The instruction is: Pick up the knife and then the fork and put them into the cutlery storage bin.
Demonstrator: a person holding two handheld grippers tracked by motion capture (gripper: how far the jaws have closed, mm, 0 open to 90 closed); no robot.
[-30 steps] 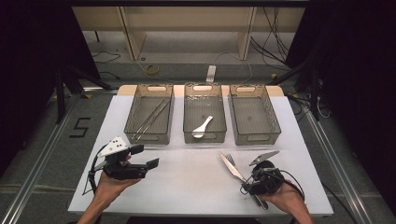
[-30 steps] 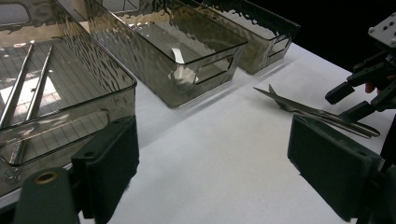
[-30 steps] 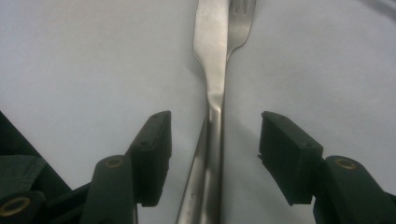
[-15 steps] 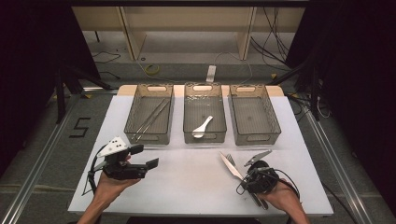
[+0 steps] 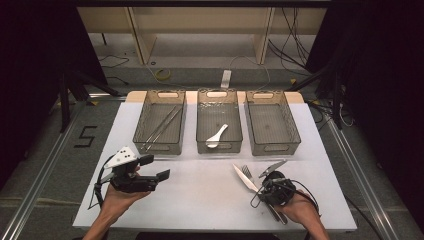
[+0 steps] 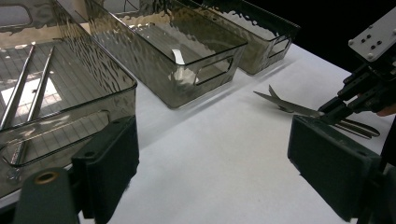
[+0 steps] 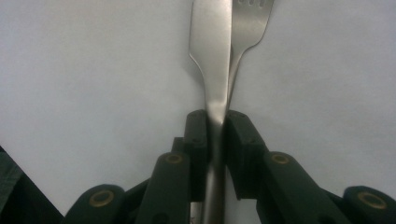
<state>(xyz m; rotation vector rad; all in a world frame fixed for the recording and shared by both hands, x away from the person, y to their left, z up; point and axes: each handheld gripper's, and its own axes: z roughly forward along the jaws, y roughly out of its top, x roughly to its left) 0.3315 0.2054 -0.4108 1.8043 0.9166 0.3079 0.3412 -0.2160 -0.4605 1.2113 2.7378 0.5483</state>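
- Knife (image 7: 211,56) pinched at the handle between the just-closing jaws of right gripper (image 7: 215,126), flat on white table (image 5: 200,200), fork (image 7: 247,23) touching alongside.
- Left gripper (image 5: 152,167) held above table, jaws wide apart, holding nothing.
- Bins (image 5: 220,142) well beyond the knife.

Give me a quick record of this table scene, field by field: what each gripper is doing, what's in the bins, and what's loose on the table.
right gripper: jaws just closing, pads on the knife handle
left gripper: open, nothing between its jaws
left bin: long metal tongs
middle bin: white spoon
right bin: nothing in it
table: fork beside the knife
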